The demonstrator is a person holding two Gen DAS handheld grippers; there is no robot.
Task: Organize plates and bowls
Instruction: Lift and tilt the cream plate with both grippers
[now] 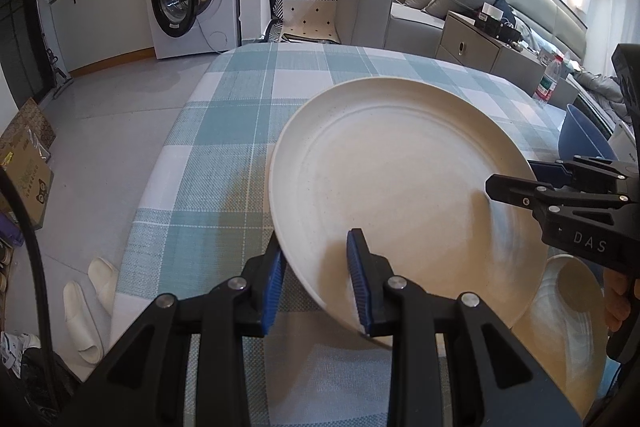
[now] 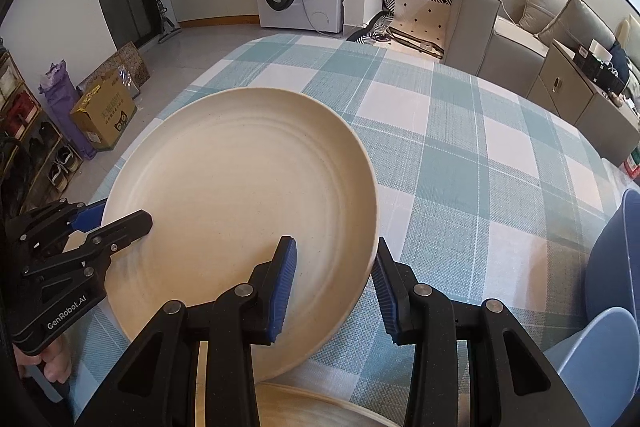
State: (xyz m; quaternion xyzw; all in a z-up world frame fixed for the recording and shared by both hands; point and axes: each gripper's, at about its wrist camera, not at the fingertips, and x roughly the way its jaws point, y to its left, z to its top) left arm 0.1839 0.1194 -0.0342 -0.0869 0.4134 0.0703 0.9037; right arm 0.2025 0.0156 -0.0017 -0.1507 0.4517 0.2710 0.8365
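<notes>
The cream plate (image 1: 400, 187) sits between the spread fingers of both the left gripper (image 1: 316, 283) and the right gripper (image 2: 334, 287); only the right view shows the blue bowls (image 2: 616, 267).

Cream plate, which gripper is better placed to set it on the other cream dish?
Right, probably. The right gripper straddles the cream plate on the side nearest the other cream dish, just below it; the left gripper straddles the opposite edge.

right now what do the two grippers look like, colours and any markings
Both are matte black plastic linkages with round silver pivot bolts and ribbed blue pads on the fingers. The left gripper reads "GenRobot.AI" in white on its side, seen from the right wrist view; the right gripper shows "DAS" in pale letters from the left wrist view. No cables or sleeves show.
</notes>
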